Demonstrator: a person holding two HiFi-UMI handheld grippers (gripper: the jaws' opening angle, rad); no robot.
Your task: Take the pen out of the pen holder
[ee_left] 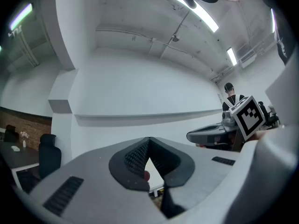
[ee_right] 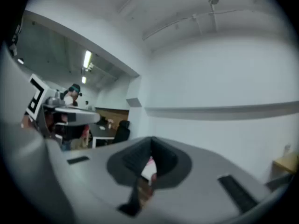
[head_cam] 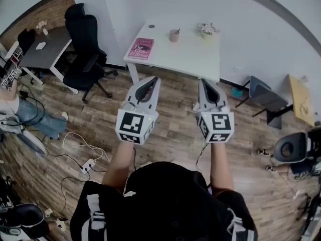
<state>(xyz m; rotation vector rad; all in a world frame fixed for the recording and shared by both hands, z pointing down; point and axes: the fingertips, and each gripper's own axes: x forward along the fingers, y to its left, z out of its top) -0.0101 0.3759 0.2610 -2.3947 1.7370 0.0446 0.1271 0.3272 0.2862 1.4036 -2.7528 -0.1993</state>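
A small brown pen holder (head_cam: 174, 35) stands at the back of the white table (head_cam: 190, 54), with a dark pen (head_cam: 177, 31) sticking out of its top. Both grippers are held level in front of the table's near edge, well short of the holder. My left gripper (head_cam: 154, 78) (ee_left: 148, 140) has its jaws closed tip to tip with nothing between them. My right gripper (head_cam: 203, 81) (ee_right: 151, 139) is beside it, its jaws also together and empty. In the gripper views mostly the white wall and ceiling show beyond the jaws.
On the table lie a pink book (head_cam: 141, 48) at the left and a small flower pot (head_cam: 207, 29) at the back right. A black office chair (head_cam: 85, 49) and grey desk (head_cam: 42, 46) stand left. Cables and a power strip (head_cam: 85, 164) lie on the wood floor. A dark chair (head_cam: 263, 95) stands right.
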